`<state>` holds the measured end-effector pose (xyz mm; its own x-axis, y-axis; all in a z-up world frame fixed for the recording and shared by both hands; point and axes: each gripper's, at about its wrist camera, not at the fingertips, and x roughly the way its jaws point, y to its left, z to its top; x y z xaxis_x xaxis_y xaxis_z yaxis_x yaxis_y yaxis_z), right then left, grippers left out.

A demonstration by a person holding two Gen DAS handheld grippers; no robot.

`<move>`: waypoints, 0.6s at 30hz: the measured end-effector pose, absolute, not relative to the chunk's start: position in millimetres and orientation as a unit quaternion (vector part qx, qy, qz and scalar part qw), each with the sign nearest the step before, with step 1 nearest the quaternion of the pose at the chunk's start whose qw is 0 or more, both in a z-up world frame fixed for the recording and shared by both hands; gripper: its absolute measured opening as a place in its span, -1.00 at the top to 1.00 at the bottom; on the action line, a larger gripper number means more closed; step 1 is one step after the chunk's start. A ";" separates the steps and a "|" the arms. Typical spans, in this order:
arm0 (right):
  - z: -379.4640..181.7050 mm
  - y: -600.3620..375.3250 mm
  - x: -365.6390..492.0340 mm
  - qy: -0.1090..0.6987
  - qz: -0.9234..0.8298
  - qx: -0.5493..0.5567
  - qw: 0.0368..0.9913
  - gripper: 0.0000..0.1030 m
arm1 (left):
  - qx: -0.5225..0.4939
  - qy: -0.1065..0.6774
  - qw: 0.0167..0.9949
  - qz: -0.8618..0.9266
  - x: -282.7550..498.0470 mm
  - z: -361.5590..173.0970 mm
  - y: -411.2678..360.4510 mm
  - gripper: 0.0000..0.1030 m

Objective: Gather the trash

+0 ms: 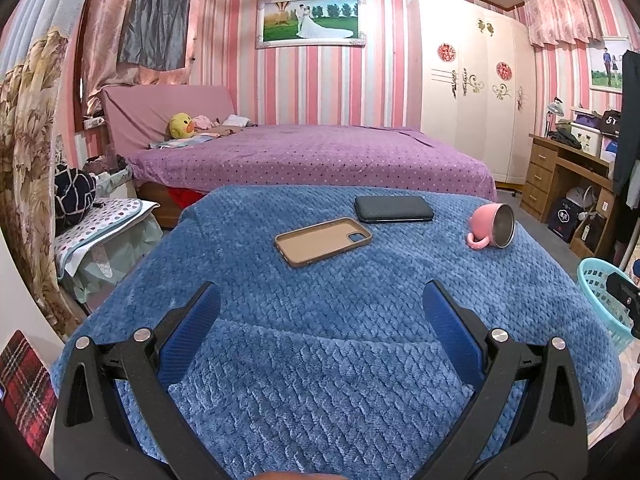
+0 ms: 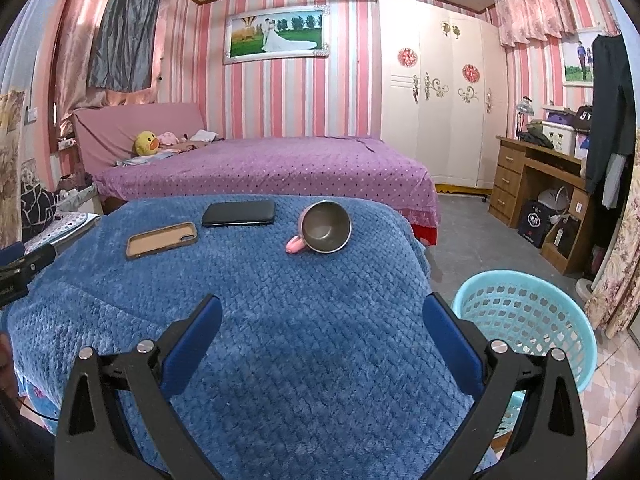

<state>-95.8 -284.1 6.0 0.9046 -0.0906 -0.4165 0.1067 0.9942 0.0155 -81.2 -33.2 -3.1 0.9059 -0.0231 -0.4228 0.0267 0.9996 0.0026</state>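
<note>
Fingers of both the left gripper and right gripper gape wide, empty, above the blue blanket's near edge. Toward its far edge the tipped pink mug lies straight ahead of the right gripper, mouth toward it, while the basket waits beside the right edge.

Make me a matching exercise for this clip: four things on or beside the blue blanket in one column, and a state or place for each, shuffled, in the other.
Things:
1. mug
2. phone case
3. phone
4. basket

States or places:
A. lying flat, dark, farthest back on the blanket
B. on the floor beside the blanket's right edge
C. tipped on its side, metal inside showing
D. tan, empty, inner side up

Pairs: 1-C, 2-D, 3-A, 4-B
</note>
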 end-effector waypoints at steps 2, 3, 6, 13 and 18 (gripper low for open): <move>6.2 -284.7 -95.1 0.214 -0.051 0.021 0.975 -0.90 | 0.005 0.218 0.976 -0.012 -81.3 -2.4 -32.7 -0.90; 6.3 -285.1 -95.3 0.214 -0.052 0.022 0.975 -0.90 | 0.005 0.218 0.976 -0.013 -81.1 -1.9 -32.3 -0.90; 6.1 -285.3 -95.0 0.215 -0.051 0.021 0.975 -0.90 | 0.006 0.218 0.976 -0.014 -81.0 -1.9 -32.5 -0.90; 6.0 -283.9 -93.8 0.218 -0.051 0.019 0.974 -0.91 | 0.006 0.223 0.975 -0.015 -78.0 -3.2 -32.1 -0.90; 5.2 -284.8 -93.1 0.219 -0.051 0.020 0.974 -0.91 | 0.008 0.223 0.975 -0.017 -77.6 -3.3 -32.3 -0.90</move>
<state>-93.1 -284.8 5.2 0.8989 -0.0912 -0.4286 0.1091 0.9939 0.0173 -77.6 -32.3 -3.3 0.8996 -0.0287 -0.4358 0.0358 0.9993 0.0080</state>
